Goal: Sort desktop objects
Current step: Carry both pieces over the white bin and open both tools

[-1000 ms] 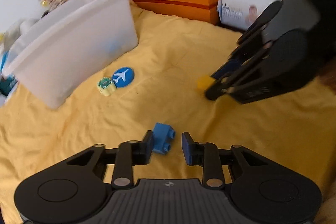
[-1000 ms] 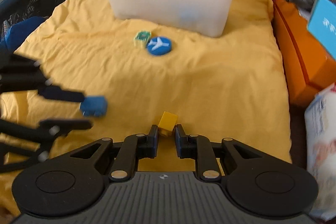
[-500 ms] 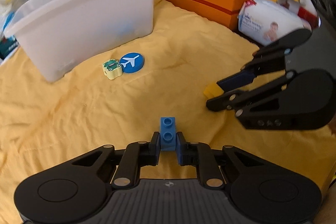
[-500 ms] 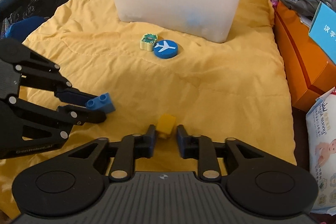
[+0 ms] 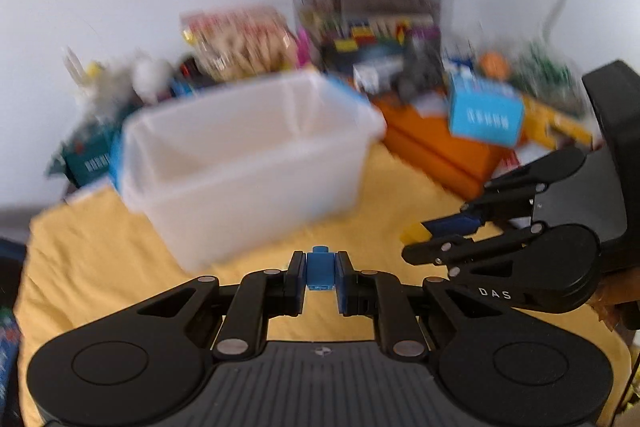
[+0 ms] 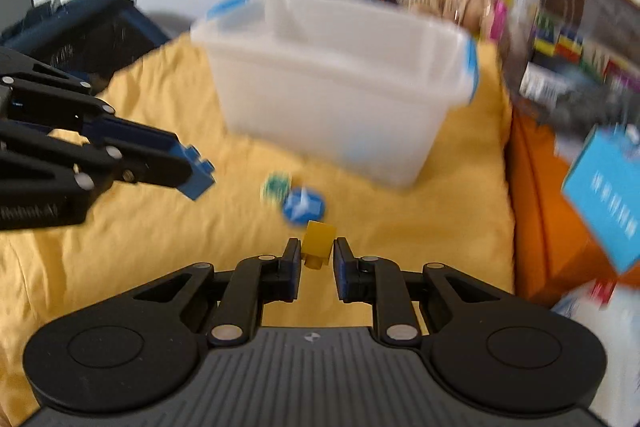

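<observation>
You have two hand-held grippers in view: the left hand-held gripper (image 5: 319, 275) and the right hand-held gripper (image 6: 317, 254). Count one small blue plastic building brick (image 5: 319, 270) and one small yellow plastic building brick (image 6: 317, 242), so two bricks in all. Loose on the one yellow cloth (image 6: 168, 227) you have two more small pieces: one round blue disc with a white aeroplane mark (image 6: 303, 207) and one small green-and-yellow block (image 6: 275, 188). There is one translucent white plastic storage bin (image 5: 248, 163). Beside the cloth you can count one orange box (image 5: 436, 147) and one light-blue card box with white lettering (image 5: 485, 115). The blurred clutter behind cannot be counted.
</observation>
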`<state>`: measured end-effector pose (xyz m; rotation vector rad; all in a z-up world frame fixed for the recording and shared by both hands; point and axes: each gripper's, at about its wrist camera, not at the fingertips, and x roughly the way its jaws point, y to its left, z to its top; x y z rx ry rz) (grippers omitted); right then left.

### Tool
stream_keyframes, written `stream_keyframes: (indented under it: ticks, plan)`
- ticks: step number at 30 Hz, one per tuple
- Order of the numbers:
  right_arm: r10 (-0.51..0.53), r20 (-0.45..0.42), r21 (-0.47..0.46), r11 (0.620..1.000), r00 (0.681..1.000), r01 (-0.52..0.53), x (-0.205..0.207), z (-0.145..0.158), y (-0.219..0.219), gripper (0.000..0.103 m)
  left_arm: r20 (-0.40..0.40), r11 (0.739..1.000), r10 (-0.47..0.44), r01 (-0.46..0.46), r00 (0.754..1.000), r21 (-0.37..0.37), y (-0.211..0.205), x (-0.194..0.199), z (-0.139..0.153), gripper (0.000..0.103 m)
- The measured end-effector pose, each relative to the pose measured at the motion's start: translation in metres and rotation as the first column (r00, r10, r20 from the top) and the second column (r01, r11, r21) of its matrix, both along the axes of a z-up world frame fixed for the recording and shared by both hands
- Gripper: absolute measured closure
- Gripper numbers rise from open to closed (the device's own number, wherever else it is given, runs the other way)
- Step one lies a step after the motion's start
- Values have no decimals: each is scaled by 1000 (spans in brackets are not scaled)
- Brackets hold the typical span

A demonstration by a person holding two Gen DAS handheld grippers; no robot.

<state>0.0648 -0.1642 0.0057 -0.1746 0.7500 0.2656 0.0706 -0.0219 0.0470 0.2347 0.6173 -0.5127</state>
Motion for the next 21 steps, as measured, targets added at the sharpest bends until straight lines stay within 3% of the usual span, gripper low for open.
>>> stream_keyframes:
  ticks: [4, 11, 15, 21]
  plan:
    - [12, 70, 5, 1000, 997, -13, 16, 30, -1, 83, 90, 999, 38, -37, 995, -14, 8, 17, 32, 86]
    - [-9, 177, 58, 998, 984, -1, 66, 80, -7, 83, 188, 996, 76, -84, 979, 33, 8, 76, 61, 86]
    - [-15, 211, 37, 999, 977, 7, 98, 97, -4, 83, 120, 994, 105, -106, 987, 1, 8, 118, 66, 86]
    - [-44, 134, 56, 998, 990, 36, 144, 84, -1, 83, 16, 990, 140, -140, 990, -7, -2, 163, 39, 86]
